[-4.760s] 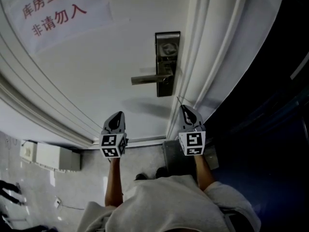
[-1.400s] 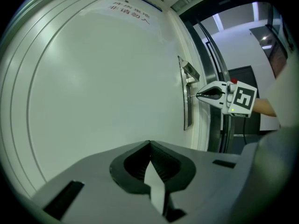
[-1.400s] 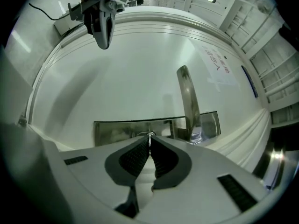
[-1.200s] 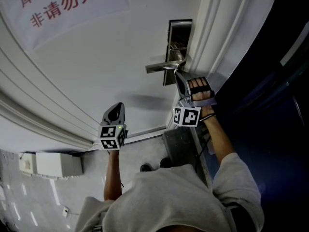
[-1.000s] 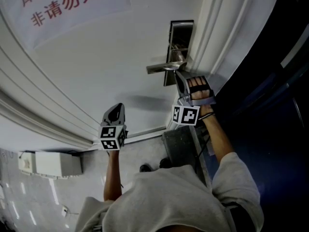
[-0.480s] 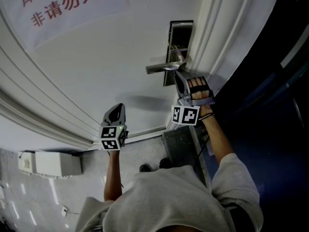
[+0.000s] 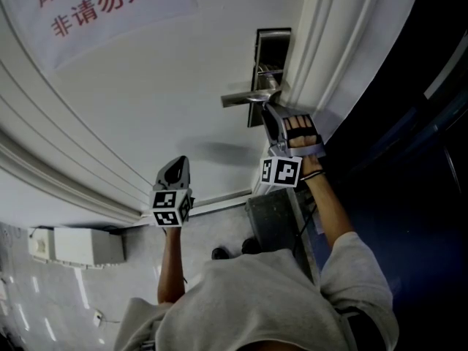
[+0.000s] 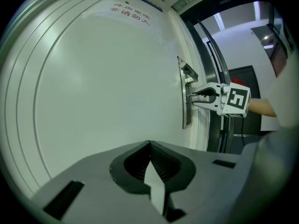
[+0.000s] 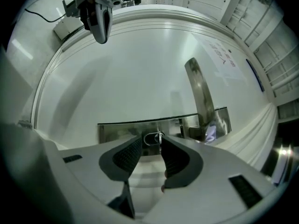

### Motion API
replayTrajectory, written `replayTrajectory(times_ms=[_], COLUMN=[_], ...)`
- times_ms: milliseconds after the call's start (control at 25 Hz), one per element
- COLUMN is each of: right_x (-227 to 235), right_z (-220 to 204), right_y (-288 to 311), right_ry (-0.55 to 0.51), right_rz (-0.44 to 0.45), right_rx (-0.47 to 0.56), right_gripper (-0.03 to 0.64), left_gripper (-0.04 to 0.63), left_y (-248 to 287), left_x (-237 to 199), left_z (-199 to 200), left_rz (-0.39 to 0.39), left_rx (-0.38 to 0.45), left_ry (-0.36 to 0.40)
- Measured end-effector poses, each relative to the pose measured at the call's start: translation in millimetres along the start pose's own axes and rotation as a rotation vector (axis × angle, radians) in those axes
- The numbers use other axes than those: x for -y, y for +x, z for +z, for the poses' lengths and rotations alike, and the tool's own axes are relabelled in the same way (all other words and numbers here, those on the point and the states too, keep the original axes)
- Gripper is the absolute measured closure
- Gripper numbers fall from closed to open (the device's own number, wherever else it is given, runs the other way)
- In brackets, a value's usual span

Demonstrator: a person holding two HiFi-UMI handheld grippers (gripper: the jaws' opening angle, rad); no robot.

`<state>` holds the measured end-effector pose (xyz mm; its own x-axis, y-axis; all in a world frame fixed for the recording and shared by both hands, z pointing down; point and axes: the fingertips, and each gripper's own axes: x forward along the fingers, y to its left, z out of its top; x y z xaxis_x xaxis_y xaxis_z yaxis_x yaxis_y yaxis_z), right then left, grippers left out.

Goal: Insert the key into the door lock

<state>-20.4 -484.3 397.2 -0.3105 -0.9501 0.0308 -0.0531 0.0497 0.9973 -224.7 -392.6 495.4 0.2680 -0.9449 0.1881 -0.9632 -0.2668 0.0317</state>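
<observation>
Our right gripper [image 9: 151, 141] has just been opening and now stands wide, its pads free of the key [image 9: 158, 136], which sits in the lock plate [image 9: 117, 130], low centre of the frame. We should pull straight back without brushing the key. How deep the key sits we cannot see. Our left gripper [image 8: 149, 144] is closed and empty.

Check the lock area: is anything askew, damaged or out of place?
Nothing stands out. The key appears seated in the lock plate, between the jaws of the right gripper, which have just been opening and do not press it. The handle looks intact.
</observation>
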Motion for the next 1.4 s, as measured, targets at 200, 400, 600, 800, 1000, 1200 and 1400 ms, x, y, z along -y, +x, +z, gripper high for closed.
replayTrajectory(times_ms=[200,400,600,800,1000,1200,1400], right_x=[1.2,-2.7,-6.5,-13.7,-15.3,-15.6,-16.9], right_z=[-3.8,-7.5,-9.5,-12.3,-15.8,-17.8,-15.4], right_y=[-16.5,-32.7,-44.9,-49.6,-51.1,-53.0,-55.2], right_ry=[0.033,0.051,0.073,0.111,0.229,0.473,0.731], right_rz=[-0.022,-0.030,-0.045,-0.018,0.007,0.035,0.077], right_rx=[-0.009,-0.011,0.004,0.007,0.008,0.017,0.052], right_gripper=[0.485,0.486,0.560,0.586,0.589,0.589,0.589], left_gripper=[0.578,0.578,0.578,0.578,0.578,0.578,0.578], left_y=[0.4,3.3,6.5,7.7,7.4,6.5,5.3], left_x=[4.4,11.9,20.6,25.3,24.8,22.6,19.0], left_z=[0.6,3.2,3.2,2.2,3.0,2.5,5.7], left_rz=[-0.012,-0.031,-0.050,-0.059,-0.054,-0.042,-0.029], left_rx=[-0.002,-0.002,-0.004,-0.007,-0.003,-0.004,0.003], left_ry=[0.010,0.020,0.025,0.029,0.026,0.020,0.022])
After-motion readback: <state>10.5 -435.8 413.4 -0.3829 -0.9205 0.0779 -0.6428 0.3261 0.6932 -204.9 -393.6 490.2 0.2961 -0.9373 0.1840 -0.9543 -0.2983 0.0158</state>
